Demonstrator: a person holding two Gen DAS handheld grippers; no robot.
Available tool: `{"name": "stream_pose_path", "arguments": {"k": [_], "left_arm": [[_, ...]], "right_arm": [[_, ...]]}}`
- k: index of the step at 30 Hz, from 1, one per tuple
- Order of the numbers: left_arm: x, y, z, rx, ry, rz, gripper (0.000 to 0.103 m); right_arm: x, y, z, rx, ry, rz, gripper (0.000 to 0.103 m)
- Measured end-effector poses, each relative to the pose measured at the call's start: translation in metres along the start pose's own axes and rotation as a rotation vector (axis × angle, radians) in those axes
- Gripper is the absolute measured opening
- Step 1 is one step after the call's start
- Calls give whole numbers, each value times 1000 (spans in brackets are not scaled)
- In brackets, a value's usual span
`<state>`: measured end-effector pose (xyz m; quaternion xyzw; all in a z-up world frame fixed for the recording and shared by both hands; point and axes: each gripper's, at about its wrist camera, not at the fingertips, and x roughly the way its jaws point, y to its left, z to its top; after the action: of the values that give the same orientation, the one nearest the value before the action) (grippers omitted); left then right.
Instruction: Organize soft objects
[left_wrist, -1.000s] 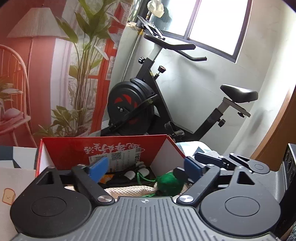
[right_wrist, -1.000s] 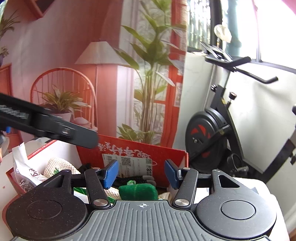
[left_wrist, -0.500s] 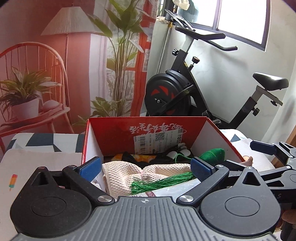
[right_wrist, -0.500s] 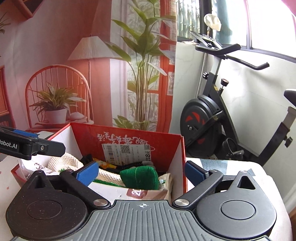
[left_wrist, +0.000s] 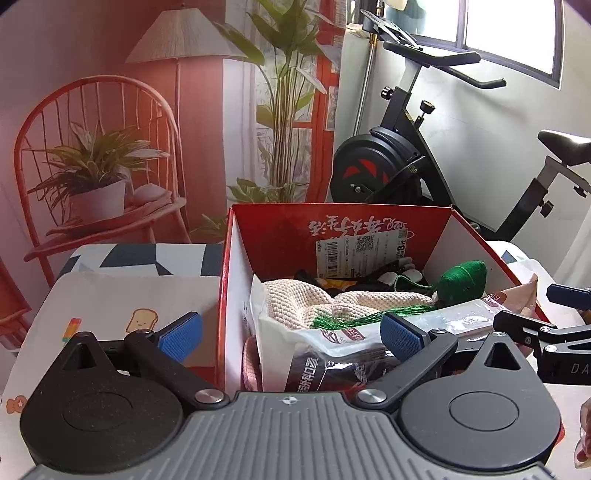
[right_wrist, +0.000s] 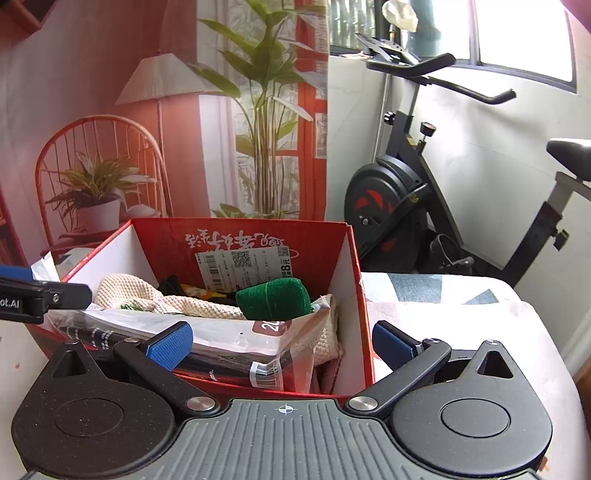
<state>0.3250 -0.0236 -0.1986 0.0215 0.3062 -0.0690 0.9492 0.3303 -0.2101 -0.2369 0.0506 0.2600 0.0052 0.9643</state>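
The right hand-held gripper (right_wrist: 280, 343) has just spread wide, empty like the left hand-held gripper (left_wrist: 291, 334); the green knitted toy (right_wrist: 273, 298) looks soft, light, best pinched mid-body.

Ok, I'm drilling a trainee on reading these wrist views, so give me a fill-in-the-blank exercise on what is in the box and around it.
1. The soft things lie in a ____ cardboard box.
2. The knitted plush against the box's right wall is ____.
3. The left gripper and the right gripper both stand ____.
4. Behind the box stands a black exercise ____.

Missing words: red; green; open; bike
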Motion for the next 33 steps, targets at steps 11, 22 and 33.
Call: {"name": "stream_pose_path", "arguments": {"k": [11,22,33], "left_arm": [[-50,5,-6,4,-5,25,103],[-168,10,-15,-5,-110,82,103],[-299,-4,-33,19,-214,128,103]], "right_arm": [[-51,12,6,50,-20,-20,103],[-168,42,21,110,-84,-55,103],[-306,88,18,40,-181,-60,103]]}}
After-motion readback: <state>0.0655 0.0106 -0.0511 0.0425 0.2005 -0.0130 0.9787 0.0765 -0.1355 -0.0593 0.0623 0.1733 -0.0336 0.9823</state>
